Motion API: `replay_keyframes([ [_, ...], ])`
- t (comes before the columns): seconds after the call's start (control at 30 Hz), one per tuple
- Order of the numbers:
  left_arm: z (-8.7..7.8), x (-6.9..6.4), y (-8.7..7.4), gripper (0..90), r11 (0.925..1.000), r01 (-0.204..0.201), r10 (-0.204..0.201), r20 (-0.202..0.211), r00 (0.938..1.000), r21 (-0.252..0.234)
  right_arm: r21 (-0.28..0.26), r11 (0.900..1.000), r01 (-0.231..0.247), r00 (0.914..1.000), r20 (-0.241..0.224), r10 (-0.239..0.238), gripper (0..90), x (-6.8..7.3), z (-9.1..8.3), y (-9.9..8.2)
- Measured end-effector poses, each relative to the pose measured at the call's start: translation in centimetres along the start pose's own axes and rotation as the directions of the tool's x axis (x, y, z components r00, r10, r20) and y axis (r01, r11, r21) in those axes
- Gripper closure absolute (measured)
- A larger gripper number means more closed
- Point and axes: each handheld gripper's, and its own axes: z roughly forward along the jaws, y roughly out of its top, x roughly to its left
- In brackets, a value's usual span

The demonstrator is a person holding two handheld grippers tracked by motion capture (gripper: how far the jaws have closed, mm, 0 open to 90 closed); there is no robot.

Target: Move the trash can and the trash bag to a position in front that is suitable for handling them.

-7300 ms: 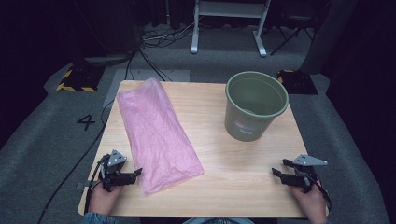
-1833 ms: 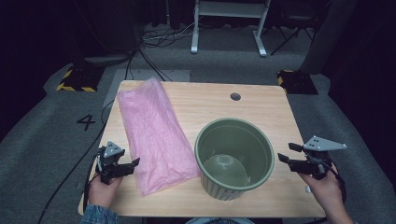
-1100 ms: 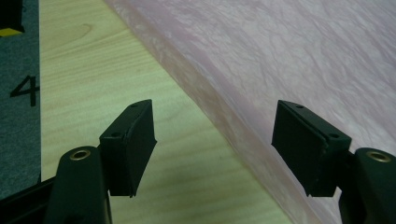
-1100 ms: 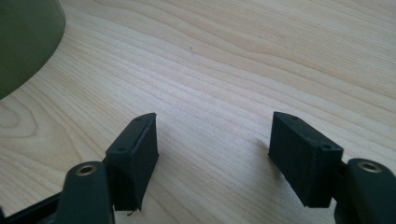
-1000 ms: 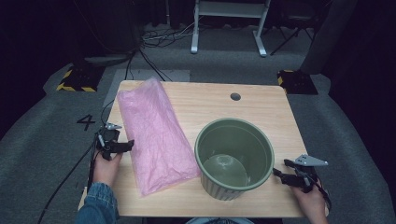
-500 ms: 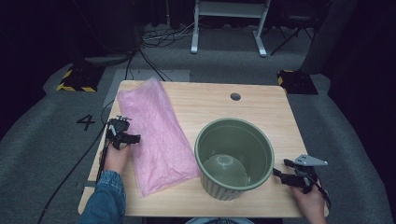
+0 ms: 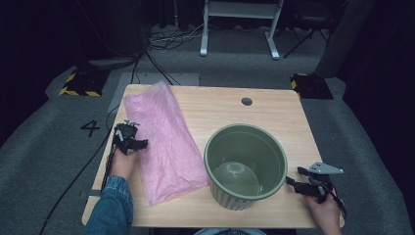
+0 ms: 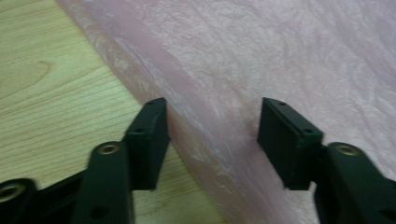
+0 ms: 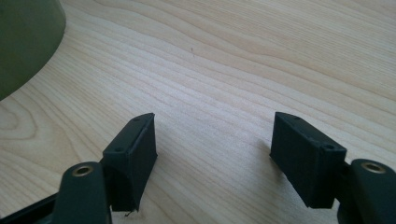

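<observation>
High view shows our green bucket (image 7: 245, 165) standing upright near the front of the wooden table (image 7: 274, 112), with nothing inside it. Our pink plastic bag (image 7: 164, 139) lies flat on the left part of the table, just beside the bucket.

We think the job is to put the bag into the bucket like a liner. So the bucket part looks done, and the bag part is just starting.

Our left gripper (image 7: 131, 143) is at the left edge of the bag. In the left gripper view, its jaws (image 8: 212, 140) stand on both sides of the bag's folded edge. They have just been closing, with the bag edge between them, but the pads do not press on it yet, so the bag is not held.

Our right gripper (image 7: 299, 183) rests on the table right of the bucket. Its jaws (image 9: 212, 154) are apart and hold nothing.

We have yet to grab the bag, lift it, open it and push it into the bucket.
</observation>
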Motion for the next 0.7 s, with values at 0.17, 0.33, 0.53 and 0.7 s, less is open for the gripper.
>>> replay_keyframes([
  [0.17,-0.1,-0.8,0.2,71.3,0.9998,-0.018,0.018,0.005,0.9998,0.002,0.0,1.0,-0.001,1.0,0.001,0.001,31.3,0.0,0.0,0.0],
  [0.33,0.0,-0.8,-0.1,87.7,0.999,-0.031,0.032,0.019,0.9993,-0.031,0.0,1.0,-0.001,1.0,0.0,0.001,31.3,0.0,0.0,0.0],
  [0.53,0.1,-0.3,-0.4,89.8,0.9983,-0.014,0.019,0.094,0.9954,-0.057,0.0,1.0,-0.002,1.0,0.0,0.002,31.3,0.0,0.0,0.0],
  [0.7,-1.2,-0.5,-0.4,89.7,0.9895,-0.035,0.058,0.162,0.985,-0.14,0.0,1.0,-0.002,1.0,0.0,0.002,31.3,0.0,0.0,0.0],
])
